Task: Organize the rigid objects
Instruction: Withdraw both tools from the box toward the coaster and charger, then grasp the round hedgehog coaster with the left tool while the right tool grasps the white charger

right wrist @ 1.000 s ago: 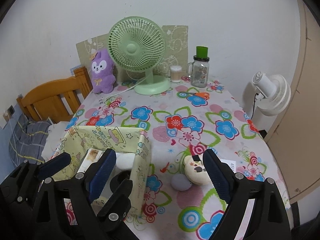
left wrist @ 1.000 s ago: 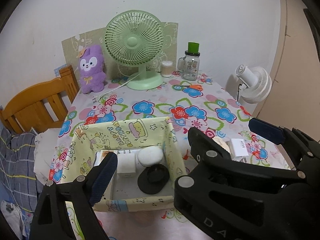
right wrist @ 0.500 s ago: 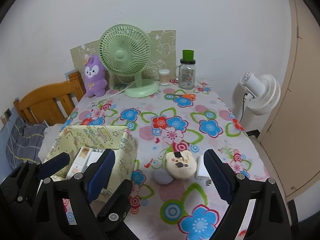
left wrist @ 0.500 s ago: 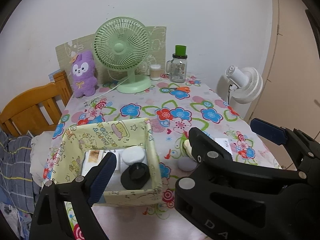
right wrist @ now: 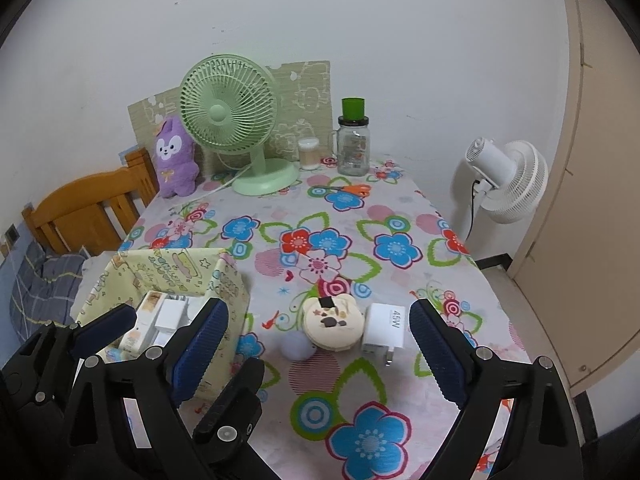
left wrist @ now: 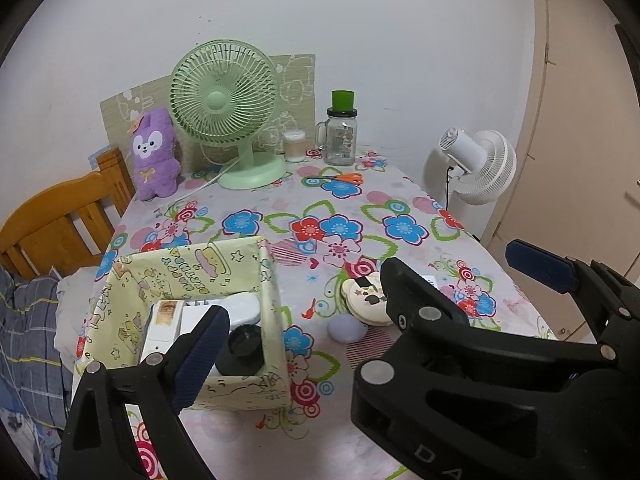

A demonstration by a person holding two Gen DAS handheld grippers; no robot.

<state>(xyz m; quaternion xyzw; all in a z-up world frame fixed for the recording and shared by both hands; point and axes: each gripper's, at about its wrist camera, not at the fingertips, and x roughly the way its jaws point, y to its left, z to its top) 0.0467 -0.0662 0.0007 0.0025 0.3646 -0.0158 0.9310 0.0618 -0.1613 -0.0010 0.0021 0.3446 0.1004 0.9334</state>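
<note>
Place: we see a home bedroom.
Evidence: we note a floral tablecloth, plush toy, wooden bedframe, bedding.

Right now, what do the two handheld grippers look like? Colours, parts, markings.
Both look the same: the left gripper and right gripper have angular matte black frames joined by round silver rivets. Each finger ends in a dark blue ribbed pad. In the left wrist view, white letters "D A" are moulded on the right gripper's body. No cables, sleeves or hands show.
</note>
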